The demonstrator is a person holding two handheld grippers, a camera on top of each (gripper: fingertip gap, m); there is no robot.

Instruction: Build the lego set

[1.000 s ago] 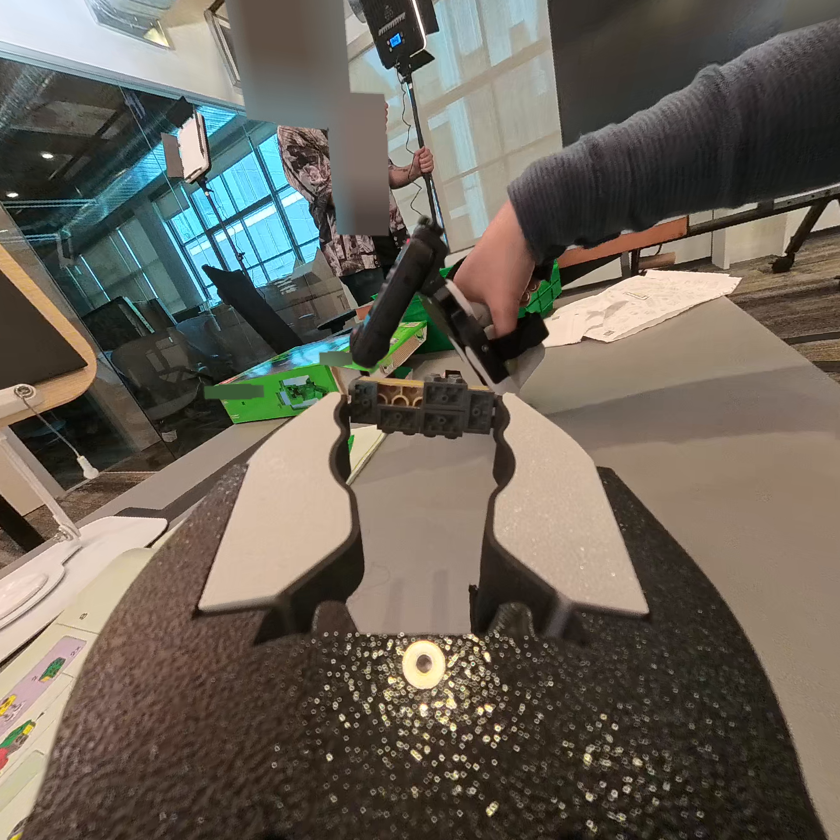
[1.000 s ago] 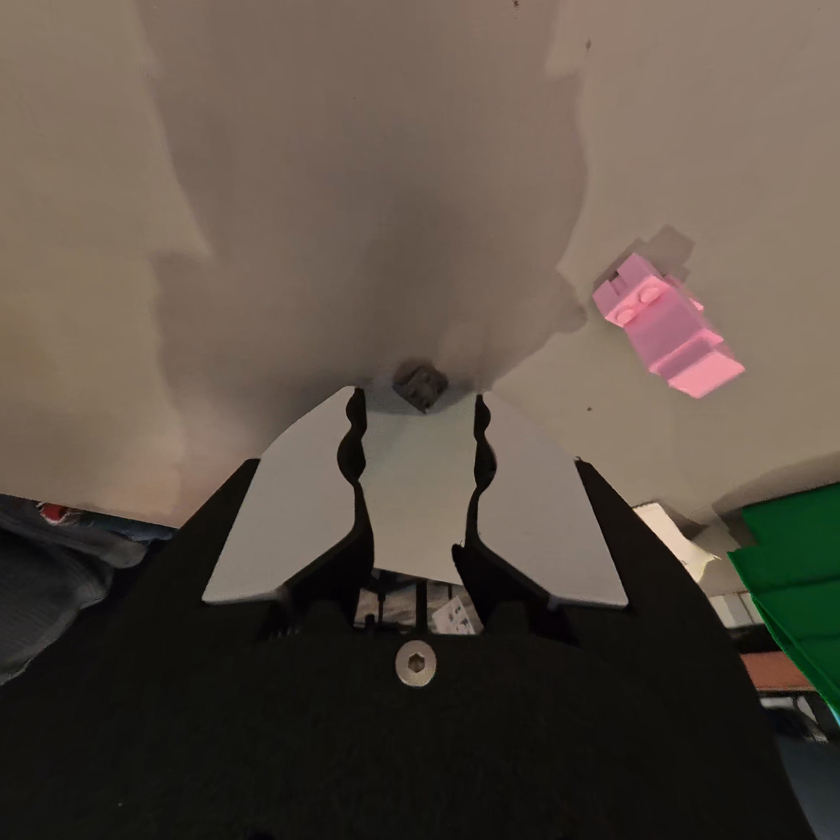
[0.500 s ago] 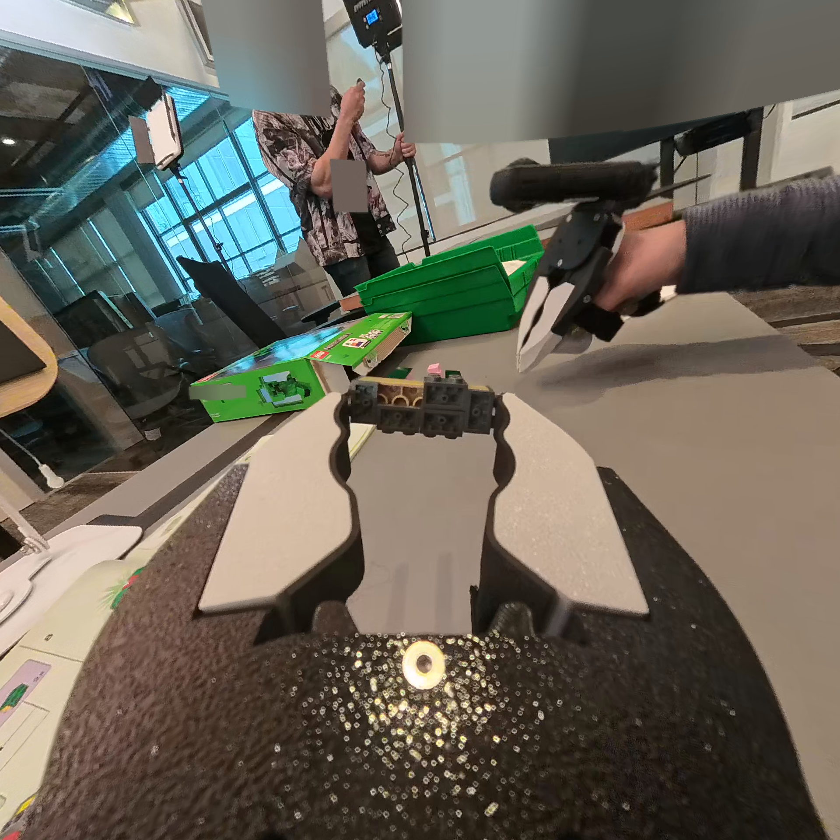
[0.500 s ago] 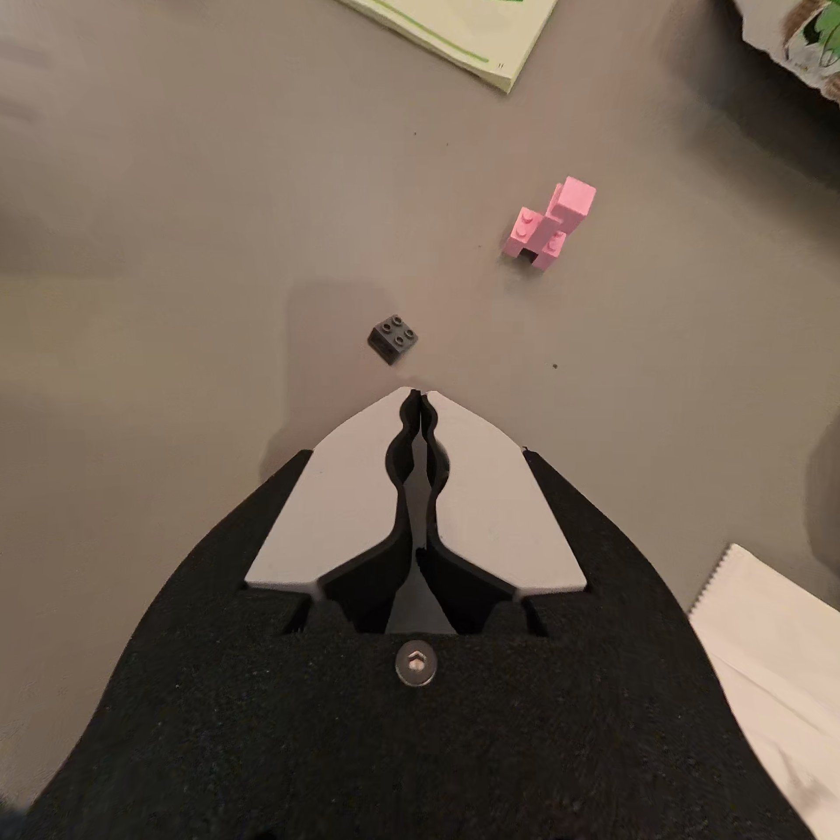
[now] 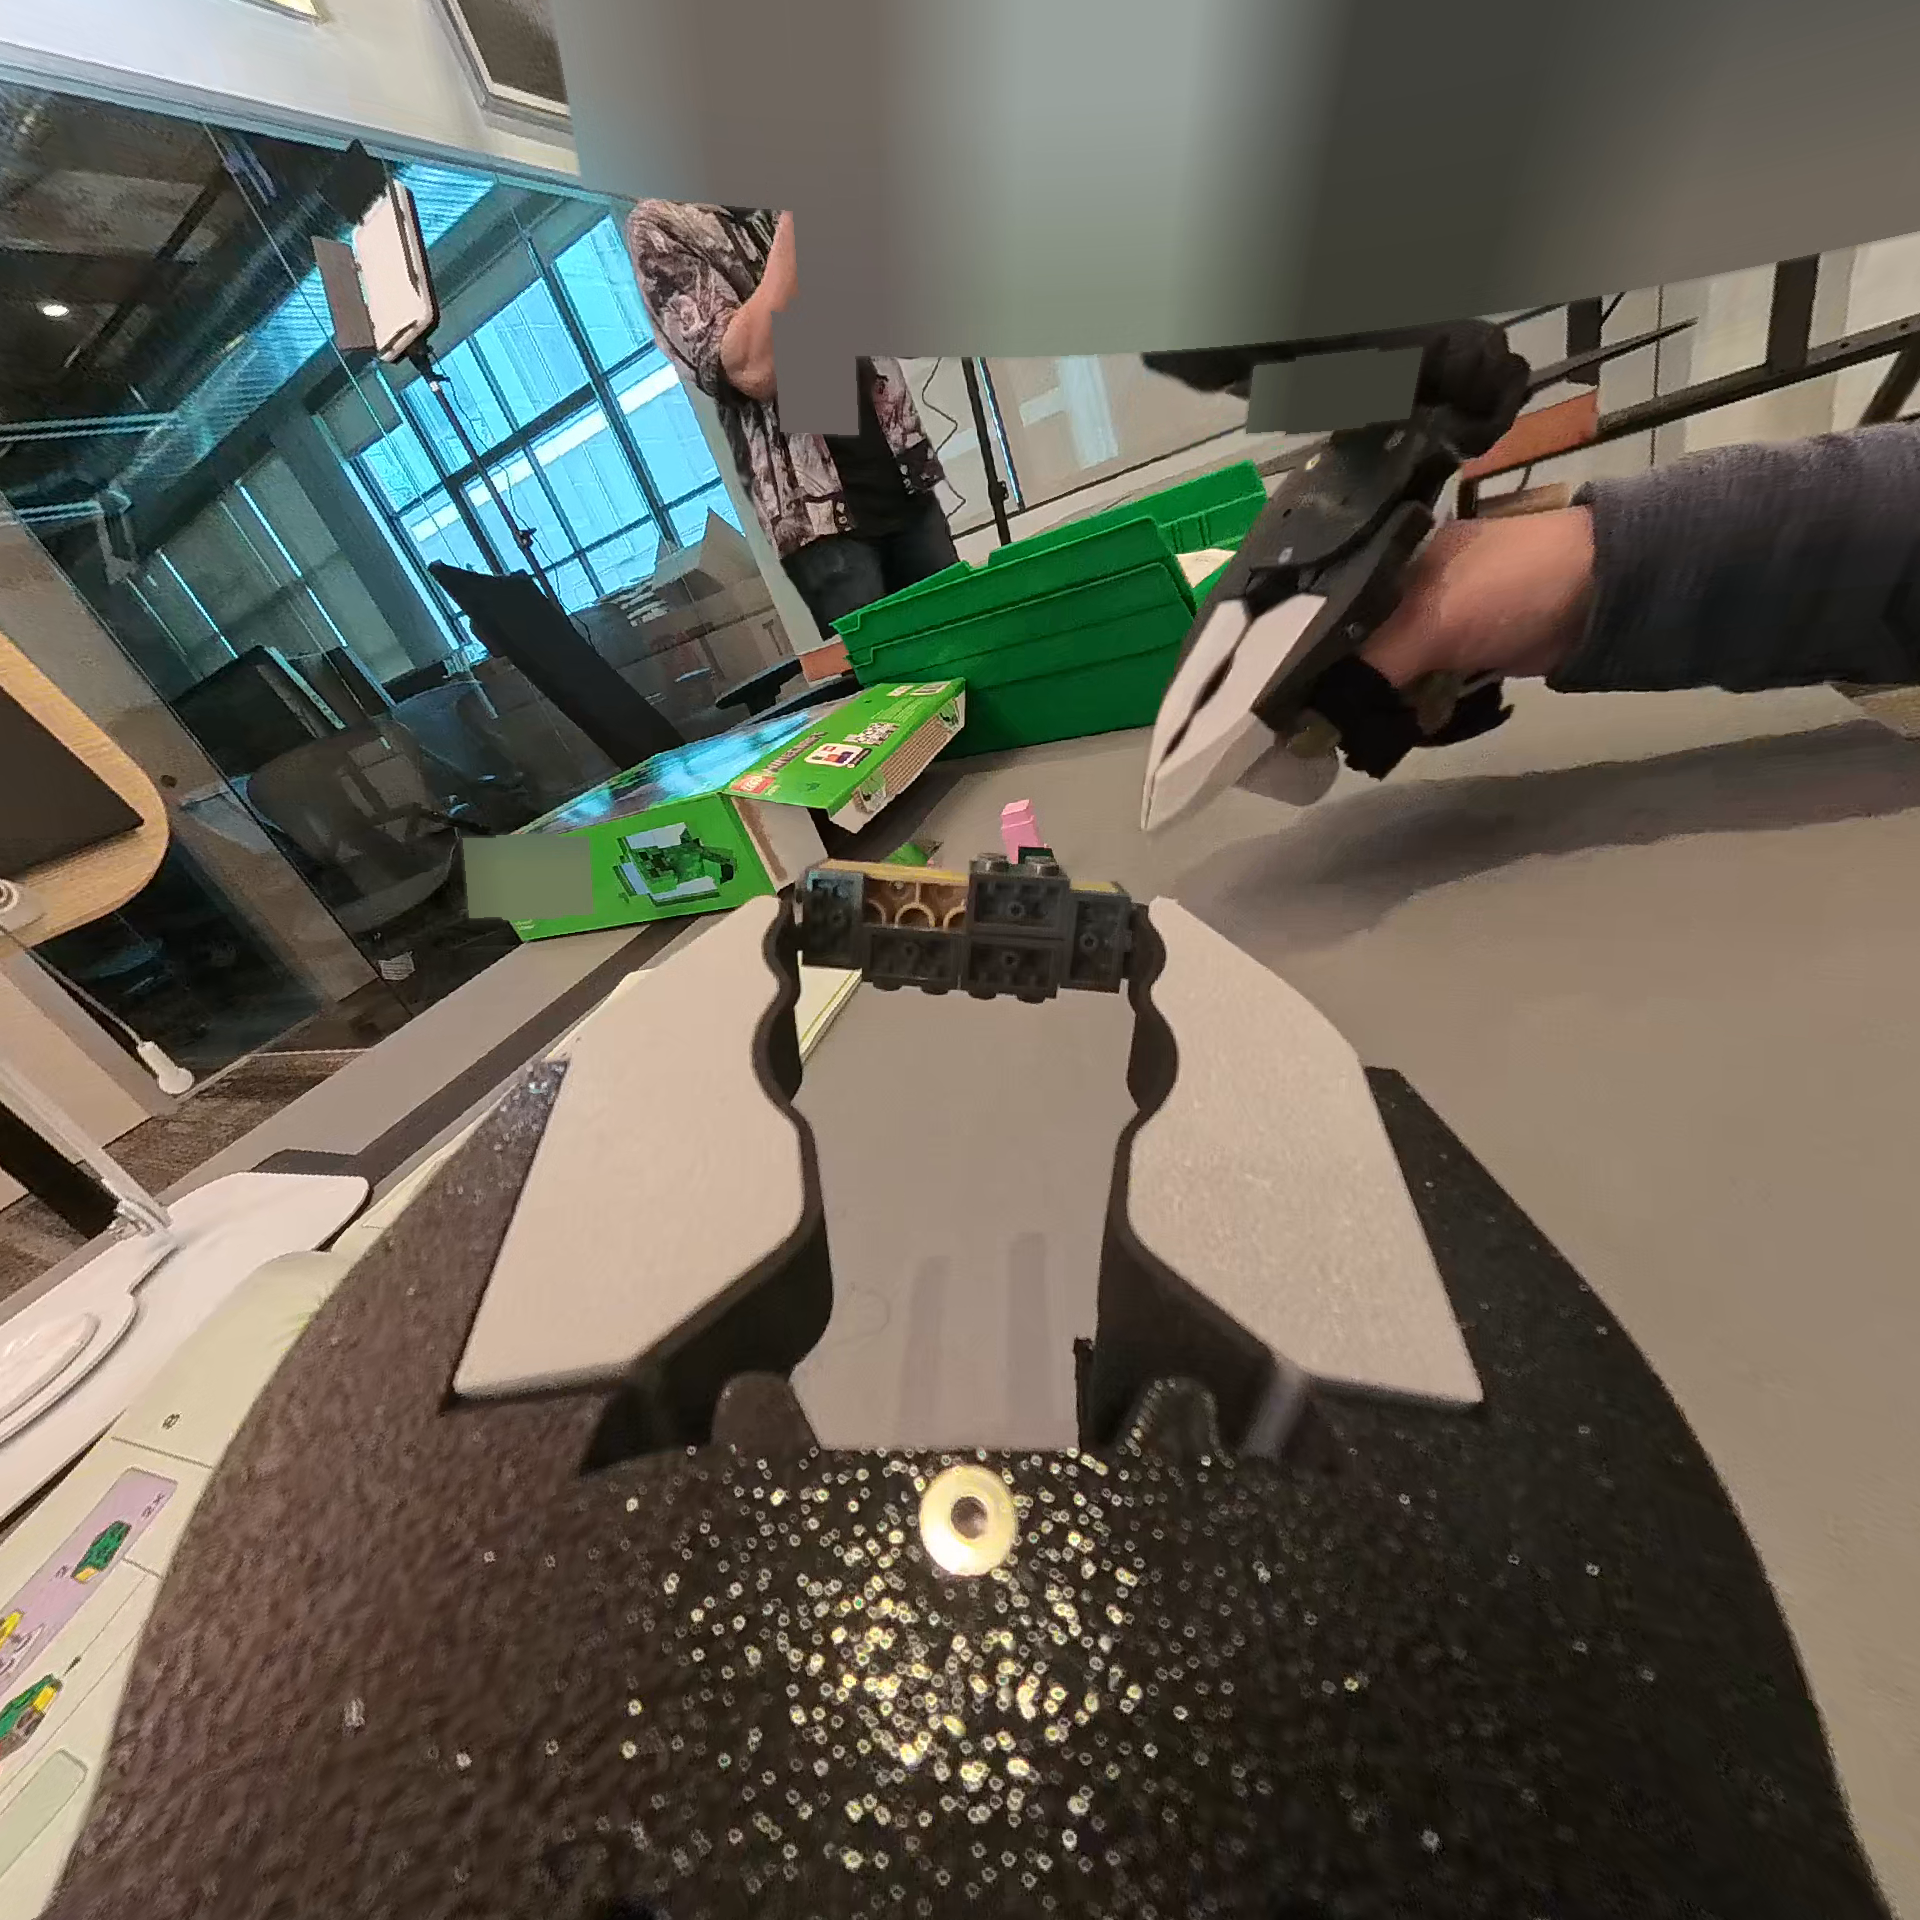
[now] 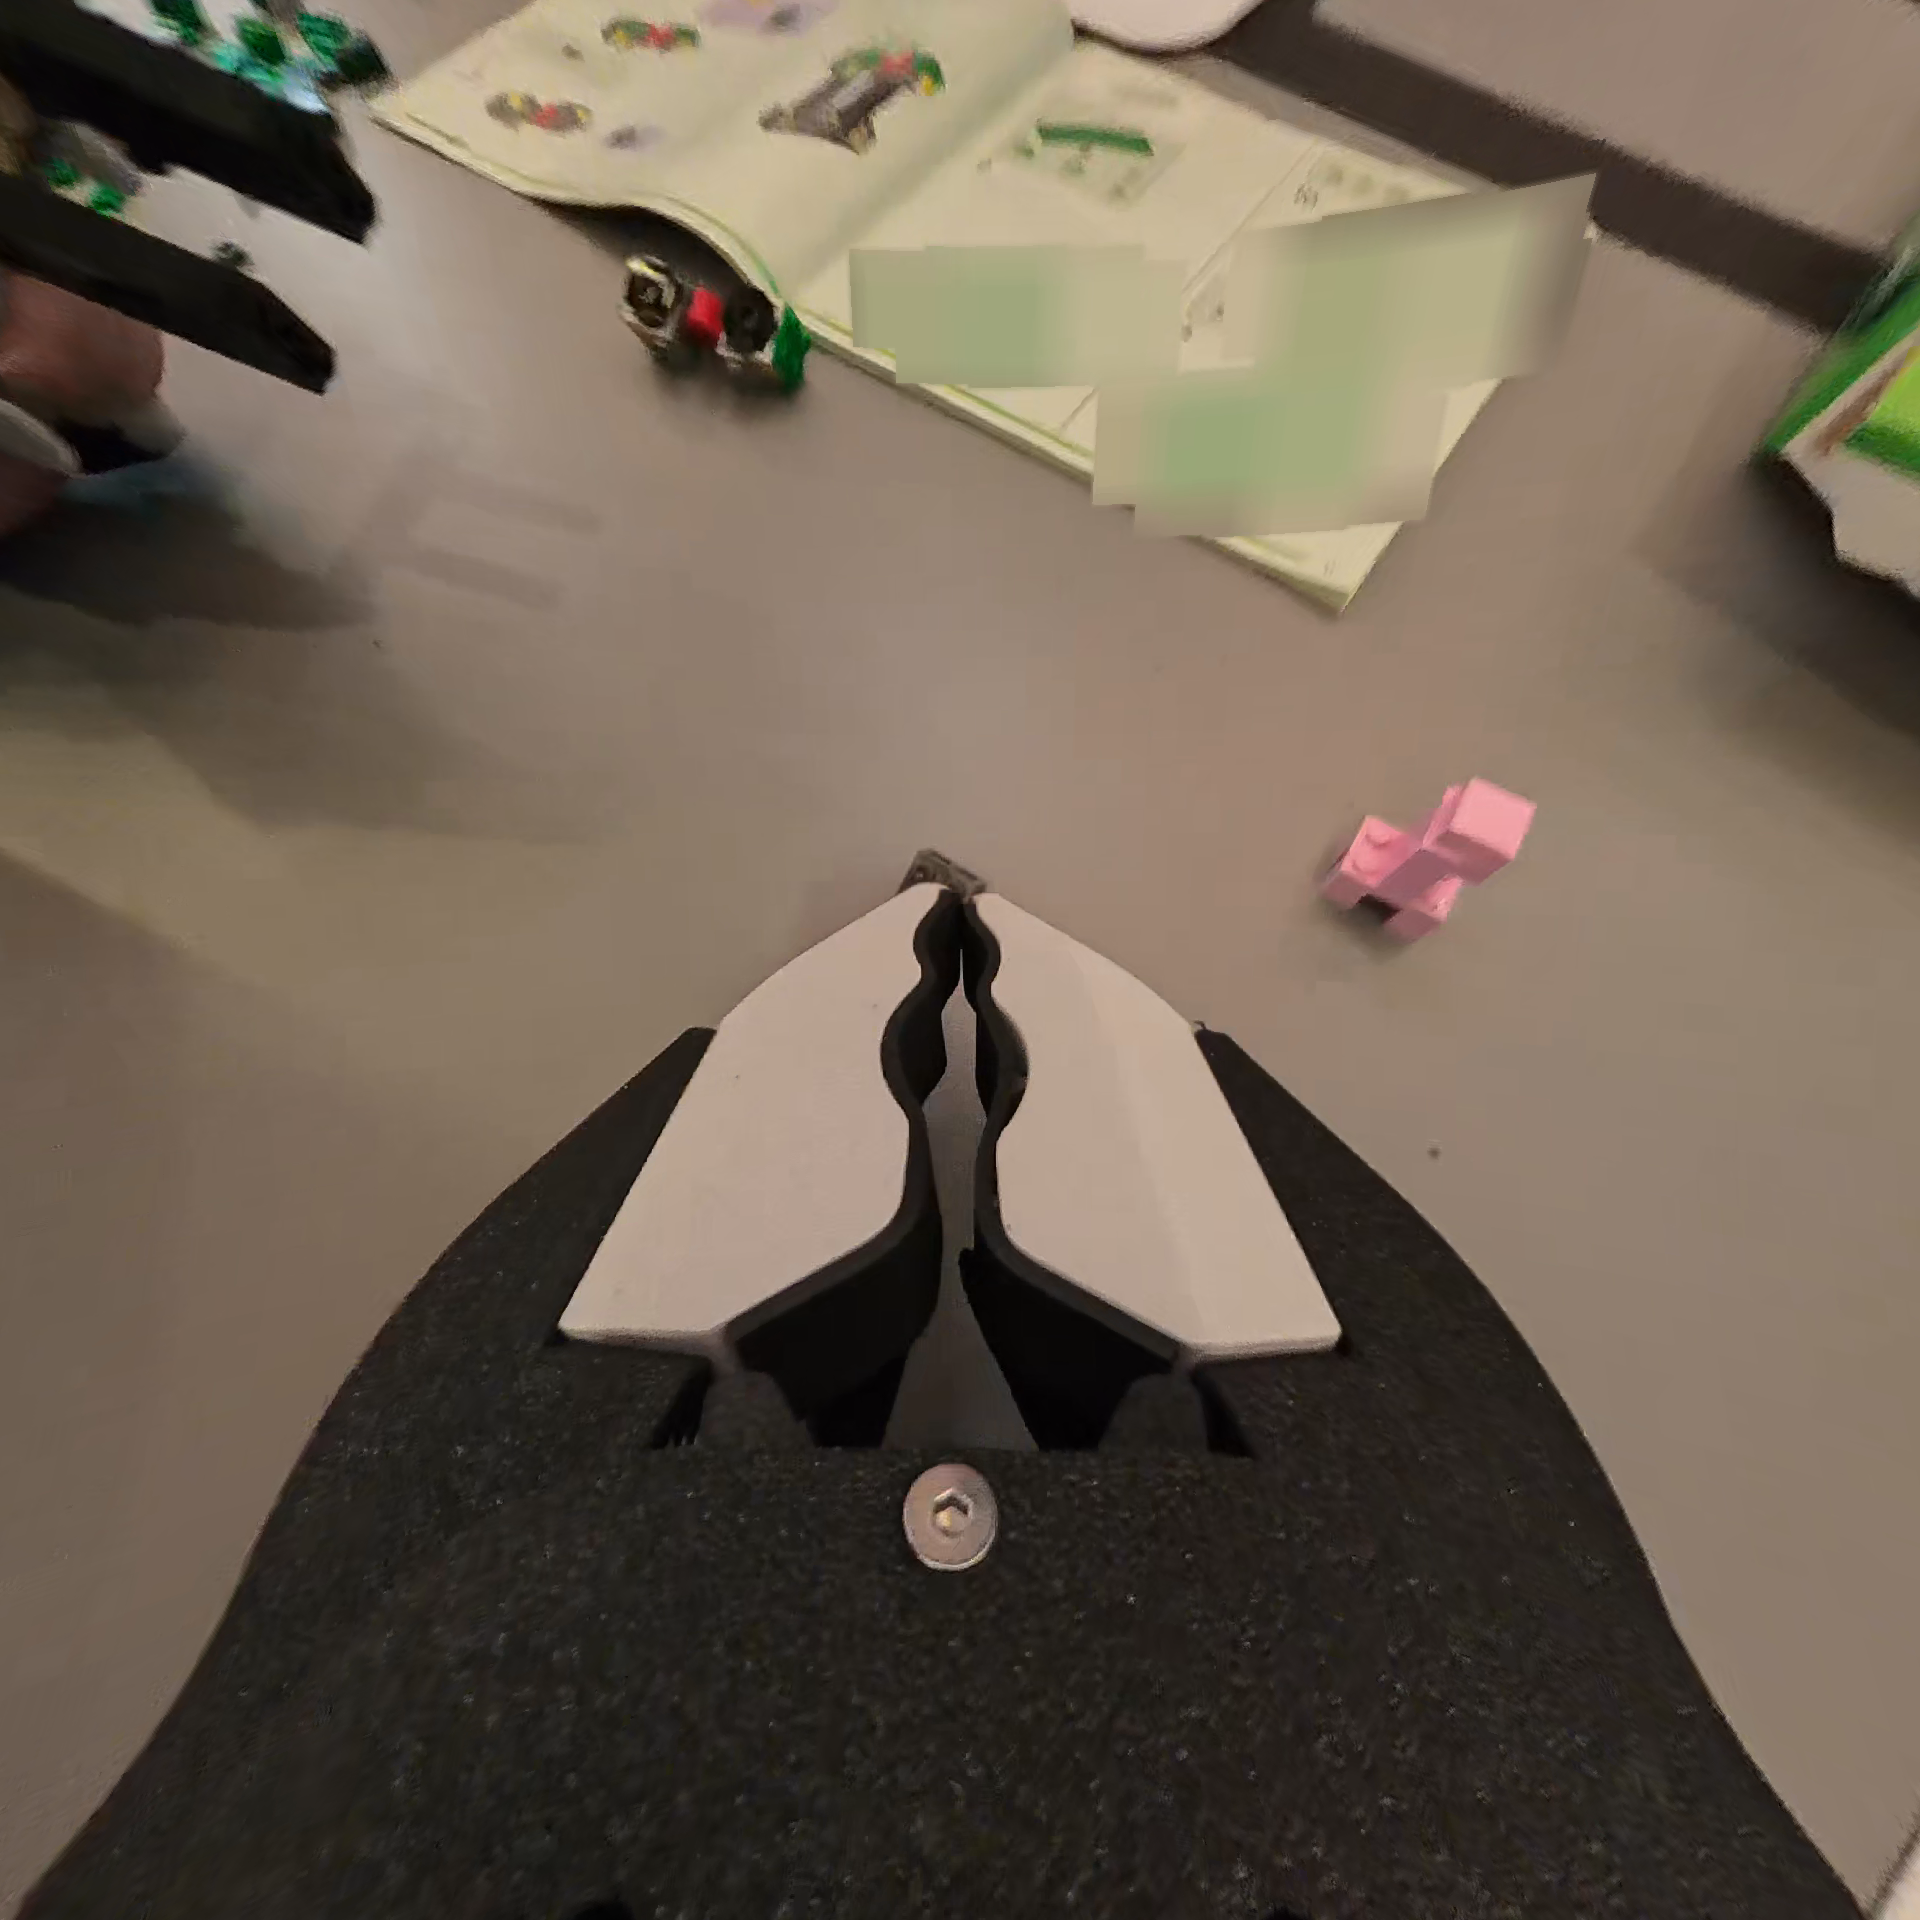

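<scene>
Left gripper (image 5: 966, 925) grasps a dark grey lego assembly (image 5: 961, 925) between its two fingertips, above the grey table (image 5: 1507, 1039); the assembly shows grey bricks and a tan underside with round holes. Behind it, in the left wrist view, a pink lego piece (image 5: 1018, 828) stands on the table, and farther back lie a green lego box (image 5: 727, 831) and green bins (image 5: 1039, 623). To the right, the right gripper (image 5: 1169, 795) is held by a hand (image 5: 1475, 613) in a grey sleeve, fingers pointing down toward the table. A person (image 5: 790, 416) stands behind the bins.

In the right wrist view, the right gripper (image 6: 958, 902) is nearly clenched, with only a thin slit between the fingers. A small dark grey brick (image 6: 940, 871) is at the fingertips; I cannot tell if it is pinched or only lies behind them. The pink lego piece (image 6: 1429, 860) lies to the right, apart from the gripper. Toward the far edge an open instruction booklet (image 6: 935, 156) lies, with a small lego part (image 6: 717, 322) of grey, red and green touching its near edge. The left gripper (image 6: 208, 239) shows blurred in the far left corner.
</scene>
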